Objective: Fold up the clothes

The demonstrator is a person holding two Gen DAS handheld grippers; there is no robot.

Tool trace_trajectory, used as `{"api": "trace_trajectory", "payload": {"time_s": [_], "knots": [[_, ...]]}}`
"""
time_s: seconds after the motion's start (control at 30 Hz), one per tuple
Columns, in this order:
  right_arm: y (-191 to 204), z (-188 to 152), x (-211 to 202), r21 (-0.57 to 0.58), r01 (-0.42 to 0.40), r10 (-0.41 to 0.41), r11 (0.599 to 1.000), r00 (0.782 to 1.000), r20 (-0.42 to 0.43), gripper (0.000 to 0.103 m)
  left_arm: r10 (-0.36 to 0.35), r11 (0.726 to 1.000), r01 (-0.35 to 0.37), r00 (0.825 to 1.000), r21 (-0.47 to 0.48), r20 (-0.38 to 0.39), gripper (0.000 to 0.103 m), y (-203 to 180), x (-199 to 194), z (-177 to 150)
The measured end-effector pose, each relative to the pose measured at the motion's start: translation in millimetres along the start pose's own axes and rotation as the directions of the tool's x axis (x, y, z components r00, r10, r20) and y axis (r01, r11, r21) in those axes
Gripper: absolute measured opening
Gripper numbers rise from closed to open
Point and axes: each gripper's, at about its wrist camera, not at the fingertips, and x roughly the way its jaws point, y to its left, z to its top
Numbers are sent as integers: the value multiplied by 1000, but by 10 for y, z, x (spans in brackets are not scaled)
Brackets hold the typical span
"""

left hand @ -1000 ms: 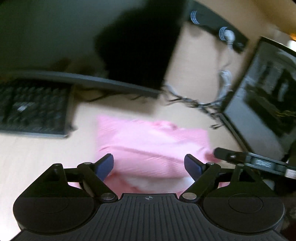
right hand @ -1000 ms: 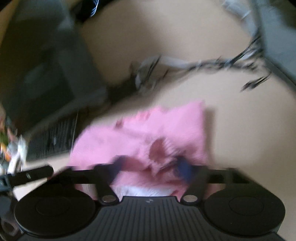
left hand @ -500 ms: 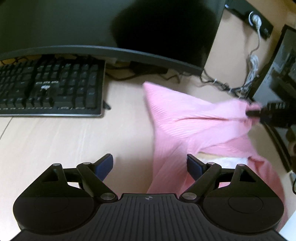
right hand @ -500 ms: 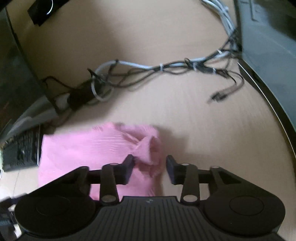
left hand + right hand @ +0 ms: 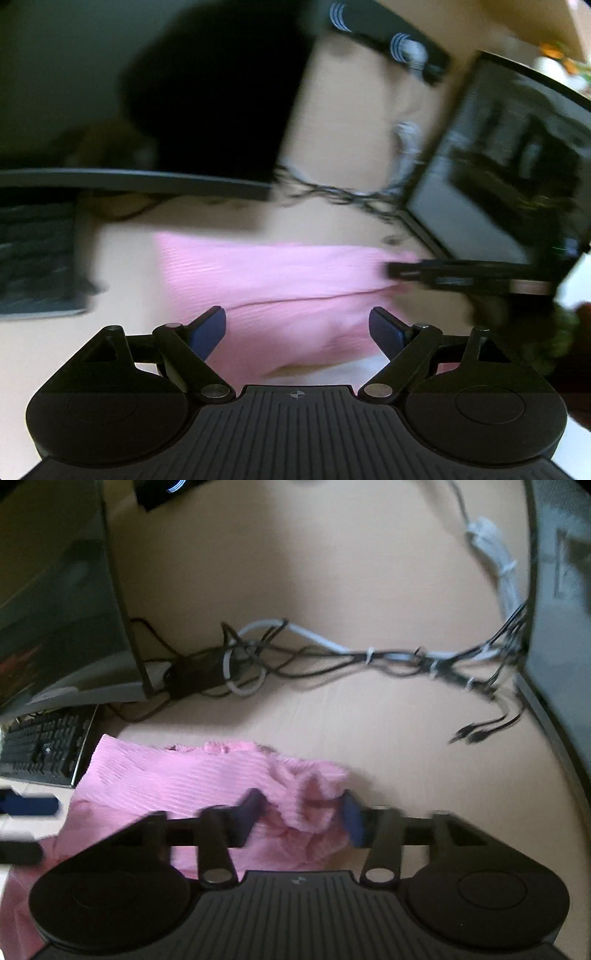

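A pink ribbed garment (image 5: 280, 280) lies on the light wooden desk, also in the right wrist view (image 5: 177, 775). My left gripper (image 5: 297, 328) is open above its near part, holding nothing. My right gripper (image 5: 301, 814) has its jaws partly apart, with a bunched fold of the pink cloth between them; blur hides whether they pinch it. The right gripper also shows in the left wrist view (image 5: 461, 275) at the garment's right end.
A black keyboard (image 5: 44, 746) lies at the left. A dark monitor (image 5: 207, 92) stands behind the garment, a second screen (image 5: 509, 177) at the right. Tangled cables (image 5: 332, 657) lie on the desk beyond the garment.
The right gripper's jaws have spread wider around the bunched cloth. The left gripper swung right, so the garment is now centred under it. Both views are blurred by motion.
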Motion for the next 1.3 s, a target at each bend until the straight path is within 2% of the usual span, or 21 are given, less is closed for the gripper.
{"api": "trace_trajectory", "payload": {"time_s": [0.1,0.2,0.3,0.37,0.4,0.43,0.47,0.5,0.53,0.57,0.63,0.73,0.8,0.87,0.93,1.0,1.03,1.17,1.23,1.3], "knots": [[3,111,-199,92,-99,96,991,995,41,17,33,999,-33,997,-3,-66,91,43,227,-19],[-83,164,-363,190,-173,167,966,985,48,17,63,996,-68,994,-63,-91,90,226,238,-64],[-209,49,-183,247,-119,132,962,990,-39,17,106,989,-116,988,-88,-110,90,387,196,-98],[-263,-62,-48,249,-46,73,968,992,-102,20,145,984,-157,981,-84,-129,90,458,180,-118],[-288,-120,20,246,-8,42,969,990,-133,22,163,981,-176,977,-83,-141,90,489,172,-127],[-294,-139,14,238,1,31,971,991,-128,28,181,977,-195,972,-82,-152,90,520,164,-136],[-276,-124,-26,218,10,16,976,993,-118,35,185,976,-200,971,-86,-153,90,545,121,-134],[-244,-92,-83,184,27,-8,983,995,-103,46,188,975,-203,970,-91,-152,90,568,72,-131],[-189,-46,-171,136,42,-33,990,997,-68,51,183,976,-197,973,-90,-142,90,559,13,-108],[-129,2,-267,85,58,-55,995,998,-28,51,168,981,-179,978,-81,-121,90,521,-68,-66],[-20,101,-440,17,34,-34,999,998,52,51,112,991,-116,991,-62,-74,91,422,-180,51],[75,189,-458,42,-67,63,997,995,81,50,15,997,-15,1000,-71,-6,95,275,-187,252],[98,151,-279,76,-104,101,992,994,43,50,-23,995,23,1000,-101,3,95,223,-46,320],[97,26,-36,76,-69,71,995,997,-29,49,-33,991,31,999,-134,-10,95,221,160,341],[74,-117,226,71,-20,28,997,994,-109,47,10,986,-21,997,-163,-72,94,284,388,283],[107,-134,231,25,-2,4,1000,996,-93,46,50,980,-76,989,-185,-138,92,381,593,197],[123,-105,203,10,7,-6,1000,995,-99,46,50,981,-75,989,-180,-139,92,379,562,200],[82,-56,-235,-46,-18,16,999,999,-49,50,39,987,-58,992,-151,-123,92,342,358,240],[9,-116,-504,-74,-11,8,997,999,-41,57,56,988,-76,987,-135,-148,93,381,177,139],[-98,-266,-726,-70,0,-3,998,999,-52,58,75,988,-97,982,-119,-175,93,424,-10,29]]}}
